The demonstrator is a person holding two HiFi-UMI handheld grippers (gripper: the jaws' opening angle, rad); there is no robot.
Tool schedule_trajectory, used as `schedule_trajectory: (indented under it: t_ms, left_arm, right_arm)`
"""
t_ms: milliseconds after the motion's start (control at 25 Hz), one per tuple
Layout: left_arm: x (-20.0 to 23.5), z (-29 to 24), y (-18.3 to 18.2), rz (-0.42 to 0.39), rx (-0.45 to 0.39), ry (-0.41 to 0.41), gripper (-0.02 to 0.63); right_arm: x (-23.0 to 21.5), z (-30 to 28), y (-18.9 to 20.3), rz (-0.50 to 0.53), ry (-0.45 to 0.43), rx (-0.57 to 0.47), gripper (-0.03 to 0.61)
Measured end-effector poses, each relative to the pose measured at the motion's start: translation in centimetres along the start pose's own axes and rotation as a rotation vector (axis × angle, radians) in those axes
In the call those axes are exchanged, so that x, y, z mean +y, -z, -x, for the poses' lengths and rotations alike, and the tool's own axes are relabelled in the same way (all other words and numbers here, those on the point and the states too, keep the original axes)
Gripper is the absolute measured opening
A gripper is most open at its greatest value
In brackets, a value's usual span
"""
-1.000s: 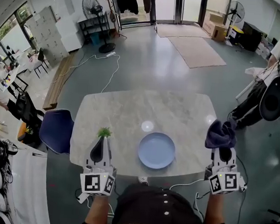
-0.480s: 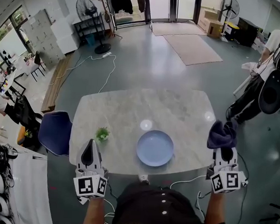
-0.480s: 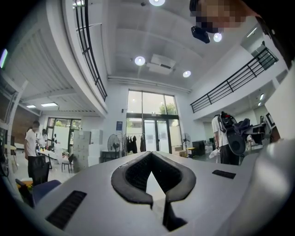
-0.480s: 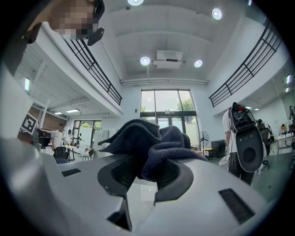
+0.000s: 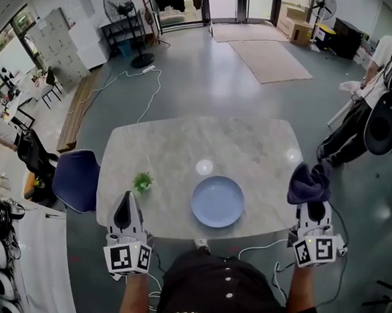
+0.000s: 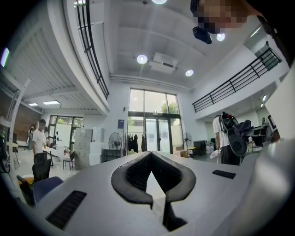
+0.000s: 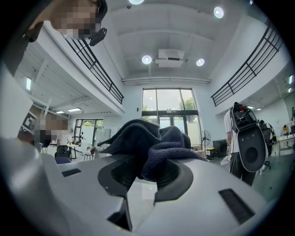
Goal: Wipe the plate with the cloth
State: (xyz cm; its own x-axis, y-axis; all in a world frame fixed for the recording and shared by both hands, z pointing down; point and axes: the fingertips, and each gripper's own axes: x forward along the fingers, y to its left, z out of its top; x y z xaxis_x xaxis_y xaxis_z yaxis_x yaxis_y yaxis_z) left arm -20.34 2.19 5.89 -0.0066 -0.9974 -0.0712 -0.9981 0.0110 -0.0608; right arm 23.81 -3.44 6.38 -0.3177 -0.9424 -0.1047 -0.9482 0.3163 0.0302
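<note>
A round pale-blue plate (image 5: 217,201) lies near the front edge of the marble table (image 5: 183,145). Off the table's right front corner, my right gripper (image 5: 315,209) is shut on a bunched dark-blue cloth (image 5: 309,184). The cloth is held in the air, apart from the plate. In the right gripper view the cloth (image 7: 152,143) bulges up out of the right gripper (image 7: 146,173). My left gripper (image 5: 127,198) hovers at the front left edge, shut and empty. In the left gripper view the left gripper (image 6: 151,154) has its tips together with nothing between them.
A small green sprig (image 5: 143,181) lies on the table just beyond the left gripper. A blue chair (image 5: 77,178) stands at the table's left side. A person with a black backpack (image 5: 383,112) stands at the right. Cables (image 5: 137,95) trail over the floor behind the table.
The left gripper's tip, which was at the green sprig, has drawn back towards me, and the sprig stays on the table. The right gripper and cloth have kept still.
</note>
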Motion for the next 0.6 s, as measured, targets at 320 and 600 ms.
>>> schedule_trajectory:
  t_ms: [320, 600]
  left_arm:
    - [0.6, 0.2, 0.5, 0.016, 0.002, -0.008, 0.017]
    - [0.3, 0.1, 0.5, 0.011, 0.012, -0.001, 0.017]
  right_arm:
    - [1.6, -0.6, 0.0, 0.011, -0.025, 0.002, 0.081]
    - [1.8, -1.1, -0.4, 0.019, -0.038, 0.0, 0.081]
